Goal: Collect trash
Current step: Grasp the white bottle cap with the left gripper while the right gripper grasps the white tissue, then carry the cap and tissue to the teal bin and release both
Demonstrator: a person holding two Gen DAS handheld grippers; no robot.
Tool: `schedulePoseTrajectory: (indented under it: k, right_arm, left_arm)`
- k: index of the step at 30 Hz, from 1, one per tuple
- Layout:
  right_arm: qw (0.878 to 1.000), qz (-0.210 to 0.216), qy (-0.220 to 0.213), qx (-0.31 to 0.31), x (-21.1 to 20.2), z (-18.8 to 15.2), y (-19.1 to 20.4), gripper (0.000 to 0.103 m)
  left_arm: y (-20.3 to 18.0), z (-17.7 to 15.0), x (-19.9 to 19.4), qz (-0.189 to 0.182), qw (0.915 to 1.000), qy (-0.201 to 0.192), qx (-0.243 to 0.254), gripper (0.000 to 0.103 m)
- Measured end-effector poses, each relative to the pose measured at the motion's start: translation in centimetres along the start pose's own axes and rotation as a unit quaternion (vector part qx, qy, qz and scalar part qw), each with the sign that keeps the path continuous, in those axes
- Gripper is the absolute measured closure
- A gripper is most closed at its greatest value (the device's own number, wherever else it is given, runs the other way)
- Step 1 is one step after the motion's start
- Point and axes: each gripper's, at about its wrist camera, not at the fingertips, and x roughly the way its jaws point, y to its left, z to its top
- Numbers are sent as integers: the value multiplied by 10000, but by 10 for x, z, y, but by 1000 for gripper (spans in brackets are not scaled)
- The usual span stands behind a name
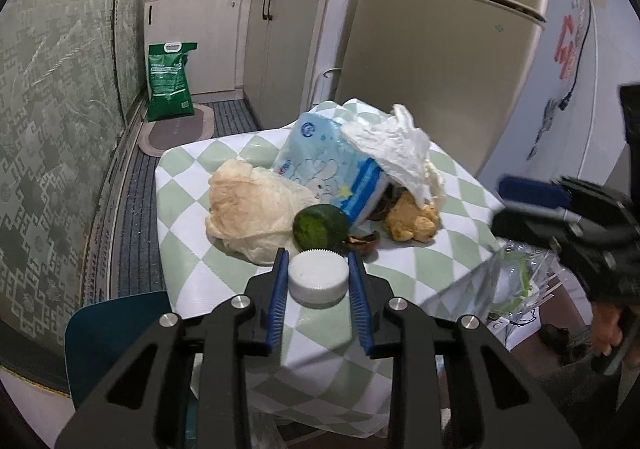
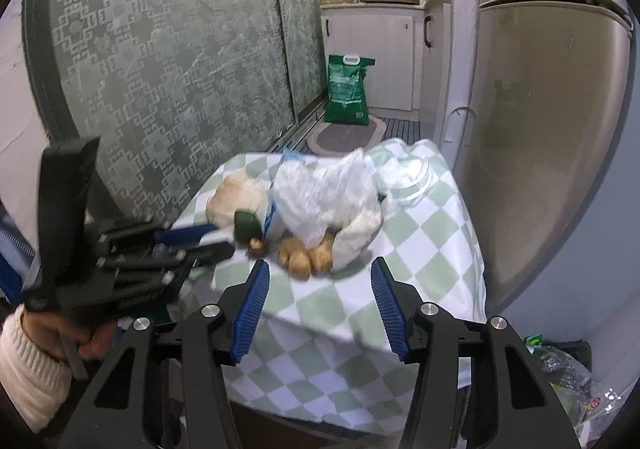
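white cap in left gripper

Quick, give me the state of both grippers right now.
Left gripper: shut on the white bottle cap, held between its blue pads.
Right gripper: open, holding nothing, facing the trash pile on the checkered table.

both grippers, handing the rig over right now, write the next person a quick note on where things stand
Left gripper: shut on a white bottle cap, held over the near part of the checkered table.
Right gripper: open, empty, at the table's near edge.
On the table: a tan crumpled bag, a blue tissue pack, a white plastic bag, a green fruit piece, brown scraps and a clear lid.
Done: cap picked up.
Left: bin the cap and clear the pile. A trash bag sits low on the right.
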Motion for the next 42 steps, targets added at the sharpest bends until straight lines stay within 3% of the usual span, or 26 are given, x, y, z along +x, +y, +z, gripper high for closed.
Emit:
schedulePoseTrajectory:
  k: [9,17,20,21,24,36,42]
  right_arm:
    - [9996,-228,10,144,26,19,-17,69]
    - [9988,-410,92,-268,45,35,-7,70]
    - [9966,-631,298,-433,59,36,-3,81]
    - [9961,-672,309,-485,62,35,-2,91]
    - [9959,-737,241,-470,62,38,-1,102]
    - [9922,-844,-727,-563,0,77,23,102]
    - [9933,-461,-902,-549,-14,87,40,102]
  left_arm:
    - [11,-6,-16,-68,9998,-148,-127,71]
    - [30,-10,-30,-14,9992,-285,-276,71]
    - [38,-12,-34,11,9988,-324,-353,71]
    - [41,-12,-35,-8,9987,-335,-387,71]
    - [48,-13,-39,-19,9984,-375,-429,71]
    - [81,-18,-72,311,9939,-765,-729,71]
    - [101,-24,-80,515,9920,-771,-855,71]
